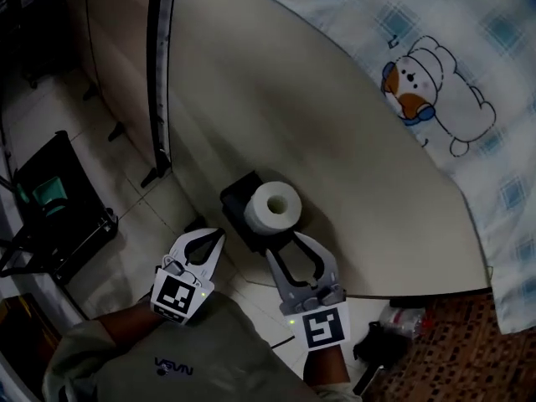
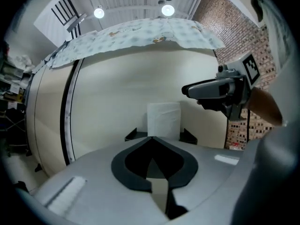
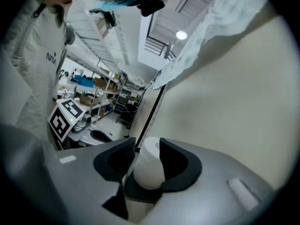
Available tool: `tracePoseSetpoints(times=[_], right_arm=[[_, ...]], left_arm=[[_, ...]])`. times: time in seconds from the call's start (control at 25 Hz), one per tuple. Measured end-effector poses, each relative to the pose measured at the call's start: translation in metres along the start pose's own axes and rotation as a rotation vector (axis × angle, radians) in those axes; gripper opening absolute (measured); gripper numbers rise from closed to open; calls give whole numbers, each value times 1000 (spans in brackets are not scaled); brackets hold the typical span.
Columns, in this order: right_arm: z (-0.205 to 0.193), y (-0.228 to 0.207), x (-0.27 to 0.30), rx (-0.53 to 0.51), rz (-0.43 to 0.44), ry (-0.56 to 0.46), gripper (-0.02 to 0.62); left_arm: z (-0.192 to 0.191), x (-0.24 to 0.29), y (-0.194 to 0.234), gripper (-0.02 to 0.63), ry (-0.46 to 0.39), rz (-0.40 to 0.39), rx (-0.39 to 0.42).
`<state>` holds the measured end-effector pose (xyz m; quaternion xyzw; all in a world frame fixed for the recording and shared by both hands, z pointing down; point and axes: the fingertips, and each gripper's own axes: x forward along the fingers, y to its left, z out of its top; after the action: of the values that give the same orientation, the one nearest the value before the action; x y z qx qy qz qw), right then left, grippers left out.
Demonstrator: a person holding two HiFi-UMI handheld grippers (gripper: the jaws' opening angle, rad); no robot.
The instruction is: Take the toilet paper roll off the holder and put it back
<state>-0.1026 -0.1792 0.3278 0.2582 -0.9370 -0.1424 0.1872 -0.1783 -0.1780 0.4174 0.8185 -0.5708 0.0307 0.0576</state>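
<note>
Right gripper [image 1: 286,243]: open, its jaws spread apart; the roll shows in the gap between them, and no pad can be seen pressing on it.
Left gripper [image 1: 219,236]: closed, tips together, holding nothing; it sits just left of the right one, the two apart.
Toilet paper roll [image 1: 272,206]: upright on the black holder [image 1: 237,198], hollow core facing up, just ahead of the right gripper's tips.
Surface: a curved beige wall [image 1: 276,99] carries the holder; a black strip [image 1: 157,74] runs down it on the left.
Cloth [image 1: 469,74]: blue-checked with a cartoon animal, draped over the wall's top, well apart from the roll.
Floor: pale tiles [image 1: 126,199] on the left, a brick pattern [image 1: 444,358] at lower right.
Room: bright ceiling lamps [image 2: 167,10] and shelves [image 3: 98,93] stand in the background.
Edges: the wall's lower rim curves past the holder on both sides; small black feet [image 1: 156,175] stand under the strip.
Open room: bare tiles lie left of the holder; a black rack [image 1: 63,216] stands well off at far left.
</note>
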Motion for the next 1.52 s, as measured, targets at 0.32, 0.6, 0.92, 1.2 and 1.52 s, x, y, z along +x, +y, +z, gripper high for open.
tracePoseSetpoints(times=[0.32, 0.6, 0.92, 1.2, 1.52], right_arm=[[-15, -3, 51, -295, 70, 398, 217], [-43, 1, 67, -430, 139, 628, 214], [-36, -1, 53, -320, 62, 569, 196], [-7, -21, 8, 31, -140, 243, 193], [-37, -46, -75, 603, -379, -120, 189]], left_arm=[[2, 24, 32, 5, 3, -134, -25], [5, 42, 32, 5, 4, -237, -28], [0, 40, 15, 5, 15, -288, -10], [-5, 34, -7, 5, 27, -280, -10], [-10, 30, -37, 5, 55, -272, 16]])
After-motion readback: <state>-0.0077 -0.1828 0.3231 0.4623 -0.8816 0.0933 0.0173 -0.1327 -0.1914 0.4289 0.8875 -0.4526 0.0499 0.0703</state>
